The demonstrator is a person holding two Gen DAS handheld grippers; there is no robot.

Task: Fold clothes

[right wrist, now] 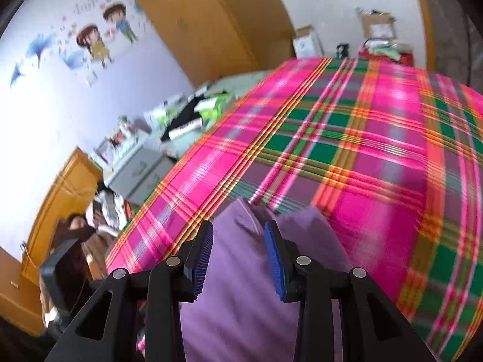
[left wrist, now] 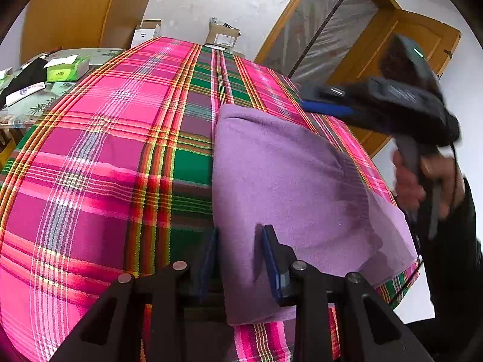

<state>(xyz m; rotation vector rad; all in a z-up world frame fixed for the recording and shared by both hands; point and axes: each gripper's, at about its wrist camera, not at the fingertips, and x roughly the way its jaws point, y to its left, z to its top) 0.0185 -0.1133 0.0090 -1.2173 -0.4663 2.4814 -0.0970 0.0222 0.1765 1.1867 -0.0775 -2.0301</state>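
Note:
A folded purple cloth (left wrist: 286,187) lies on the right part of a table under a pink and green plaid tablecloth (left wrist: 105,150). My left gripper (left wrist: 241,230) is shut on the cloth's near left corner, and the fabric bulges up between the blue pads. In the left wrist view my right gripper (left wrist: 308,99) hangs blurred above the cloth's far right corner, held by a hand (left wrist: 422,181), with nothing in it. Its own view shows the right gripper (right wrist: 239,224) open over the purple cloth (right wrist: 241,301), the pads apart from the fabric.
A side table on the left holds a green tissue box (left wrist: 68,69) and other small items. Cardboard boxes (left wrist: 223,36) stand behind the far edge. A wooden door (left wrist: 392,45) is at the right, and grey drawers (right wrist: 142,172) stand by the wall.

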